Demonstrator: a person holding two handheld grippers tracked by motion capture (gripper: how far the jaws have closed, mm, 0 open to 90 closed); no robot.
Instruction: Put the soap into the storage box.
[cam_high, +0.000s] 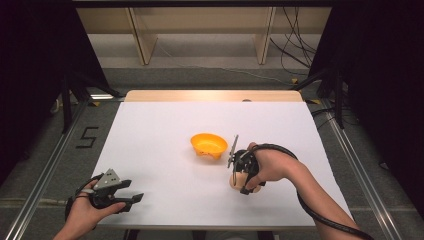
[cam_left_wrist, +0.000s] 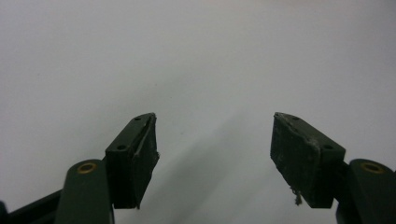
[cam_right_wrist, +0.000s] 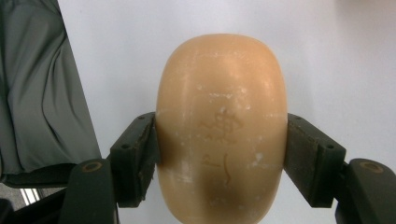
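One orange bowl (cam_high: 209, 144) on white table (cam_high: 165, 150); dark curtains (cam_high: 30, 60) flank room.

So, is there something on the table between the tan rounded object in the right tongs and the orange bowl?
Nothing visible. The right tongs are shut on the tan rounded object, and bare white table lies between it and the orange bowl.

tan rounded object (cam_right_wrist: 222, 126) bottom cut off
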